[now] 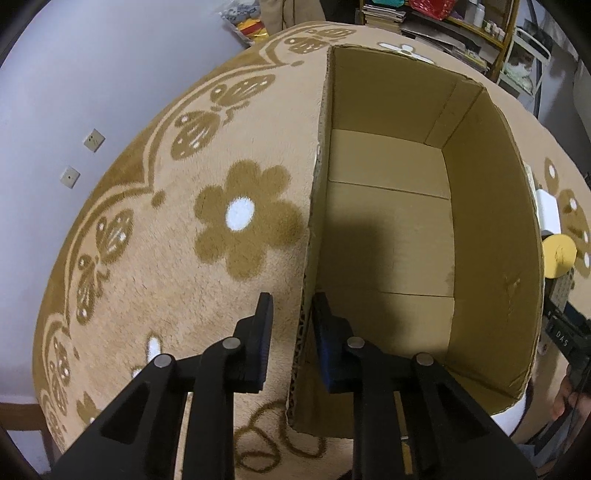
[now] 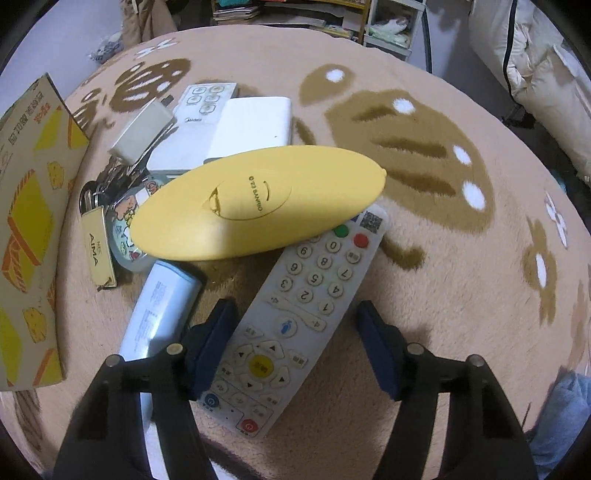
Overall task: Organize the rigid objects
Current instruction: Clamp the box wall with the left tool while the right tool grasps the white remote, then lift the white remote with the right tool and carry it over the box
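An empty open cardboard box [image 1: 388, 229] stands on the flowered rug. My left gripper [image 1: 291, 314] straddles the box's near left wall [image 1: 306, 295], one finger outside and one inside, with a small gap on each side. In the right wrist view my right gripper [image 2: 295, 325] is open around a white remote [image 2: 295, 321] lying on the rug. A yellow oval lid-like object [image 2: 258, 206] lies over the remote's far end. A pale blue tube [image 2: 159, 310], a key tag with keys [image 2: 98, 243], a round sticker tin [image 2: 127, 229] and white boxes [image 2: 255, 125] lie beyond.
The box's printed outer side [image 2: 29, 229] stands at the left of the right wrist view. The yellow object [image 1: 559, 254] and a white box [image 1: 550, 210] show past the box's right wall. Shelves [image 1: 443, 26] and bedding [image 2: 546, 74] ring the rug.
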Available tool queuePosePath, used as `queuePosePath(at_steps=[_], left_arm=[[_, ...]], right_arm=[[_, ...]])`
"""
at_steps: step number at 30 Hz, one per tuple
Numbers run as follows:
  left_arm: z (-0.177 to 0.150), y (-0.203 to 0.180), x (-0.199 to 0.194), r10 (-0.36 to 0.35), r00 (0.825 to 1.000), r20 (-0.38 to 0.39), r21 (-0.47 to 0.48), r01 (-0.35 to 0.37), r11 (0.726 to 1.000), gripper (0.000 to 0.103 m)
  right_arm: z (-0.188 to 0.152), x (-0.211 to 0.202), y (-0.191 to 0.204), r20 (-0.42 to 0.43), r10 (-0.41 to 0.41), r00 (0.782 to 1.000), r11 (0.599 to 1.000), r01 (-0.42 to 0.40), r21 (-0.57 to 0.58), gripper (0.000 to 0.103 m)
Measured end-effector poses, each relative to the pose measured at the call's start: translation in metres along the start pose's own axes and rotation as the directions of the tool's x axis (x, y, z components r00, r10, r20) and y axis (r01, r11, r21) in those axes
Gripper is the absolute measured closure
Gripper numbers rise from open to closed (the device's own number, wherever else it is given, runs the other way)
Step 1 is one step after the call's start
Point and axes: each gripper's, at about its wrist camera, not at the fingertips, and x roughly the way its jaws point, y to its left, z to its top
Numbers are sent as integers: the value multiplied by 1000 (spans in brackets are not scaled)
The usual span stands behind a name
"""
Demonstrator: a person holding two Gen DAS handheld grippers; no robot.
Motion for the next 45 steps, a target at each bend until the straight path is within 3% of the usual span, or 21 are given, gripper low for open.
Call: queuePosePath(at_steps=[5, 20, 27, 45], left_arm=[[-1, -2, -1, 4, 1000, 8, 16, -4, 1000, 86], [-1, -3, -1, 6, 1000, 3, 19, -6, 1000, 89], [-1, -2, -1, -6, 1000, -2, 14, 6, 1000, 89], [-1, 1, -2, -30, 1000, -5, -8, 30, 1000, 90]], right_arm=[[2, -8, -5, -10, 12, 1000, 999, -11, 39, 59], [24, -35, -32, 97, 33, 995, 995, -42, 92, 59], [15, -52, -45, 126, 49, 991, 994, -62, 95, 59], [15, -90, -28, 251, -43, 967, 998, 32, 47, 60]])
